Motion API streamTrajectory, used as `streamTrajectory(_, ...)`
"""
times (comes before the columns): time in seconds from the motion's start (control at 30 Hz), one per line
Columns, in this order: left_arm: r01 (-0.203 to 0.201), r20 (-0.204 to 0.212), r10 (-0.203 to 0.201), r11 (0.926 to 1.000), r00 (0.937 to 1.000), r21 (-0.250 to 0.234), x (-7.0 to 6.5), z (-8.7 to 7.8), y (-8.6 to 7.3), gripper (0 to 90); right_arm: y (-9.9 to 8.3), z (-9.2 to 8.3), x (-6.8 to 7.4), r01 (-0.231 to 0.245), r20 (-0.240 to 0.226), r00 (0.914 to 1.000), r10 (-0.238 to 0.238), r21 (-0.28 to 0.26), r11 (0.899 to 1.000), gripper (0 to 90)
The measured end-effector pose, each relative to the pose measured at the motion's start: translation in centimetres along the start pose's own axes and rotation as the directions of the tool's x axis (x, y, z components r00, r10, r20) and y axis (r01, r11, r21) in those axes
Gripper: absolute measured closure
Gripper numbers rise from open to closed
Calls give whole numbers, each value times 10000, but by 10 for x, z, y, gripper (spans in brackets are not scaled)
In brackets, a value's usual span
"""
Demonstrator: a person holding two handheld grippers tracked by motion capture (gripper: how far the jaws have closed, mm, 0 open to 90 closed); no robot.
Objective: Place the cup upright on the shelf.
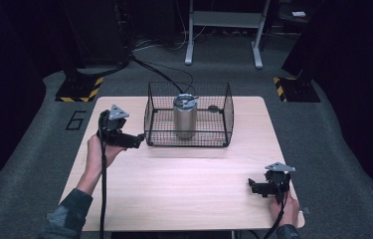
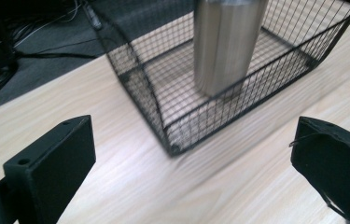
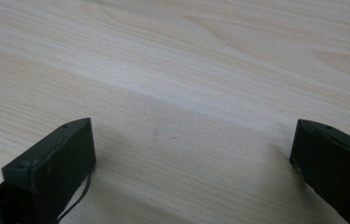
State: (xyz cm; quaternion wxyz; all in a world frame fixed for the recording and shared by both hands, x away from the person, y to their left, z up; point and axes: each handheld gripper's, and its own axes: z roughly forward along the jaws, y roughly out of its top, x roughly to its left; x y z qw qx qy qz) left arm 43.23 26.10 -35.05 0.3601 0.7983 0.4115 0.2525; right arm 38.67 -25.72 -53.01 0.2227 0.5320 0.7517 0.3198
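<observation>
Left gripper [image 1: 137, 141] wide open, empty, aimed at wire basket [image 1: 150, 119] holding steel tumbler [image 1: 185, 117], likely approaching; right gripper [image 1: 254, 187] gaping, idle

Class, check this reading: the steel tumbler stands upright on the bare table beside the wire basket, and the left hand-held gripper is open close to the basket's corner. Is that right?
Not quite. The steel tumbler stands upright inside the wire basket, not beside it; the high view shows mesh on all sides. The rest holds: the left hand-held gripper is open near the basket's corner.
</observation>
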Motion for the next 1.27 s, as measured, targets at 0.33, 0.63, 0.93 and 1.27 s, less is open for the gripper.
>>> streamTrajectory(0.33, 406, -652, -375, 9980, 9972, 476, 12, -19, -66, 1, 0, 0, 0, 4, 1, 10000, -4, 1, 10000, 0)
streamTrajectory(0.63, 1260, -1060, -1137, 9850, 9878, 1181, 21, -8, -143, 0, 0, 0, 0, 0, -2, 10000, 0, 6, 10000, 0)
streamTrajectory(0.93, 2082, -1518, -1860, 9670, 9708, 1468, 37, 24, -202, 0, 0, 0, 0, 1, -1, 10000, -1, 2, 10000, 0)
streamTrajectory(1.27, 2471, -1357, -2346, 9654, 9626, 838, 41, 29, -216, 0, 0, 0, 0, 3, -2, 10000, -3, 5, 10000, 0)
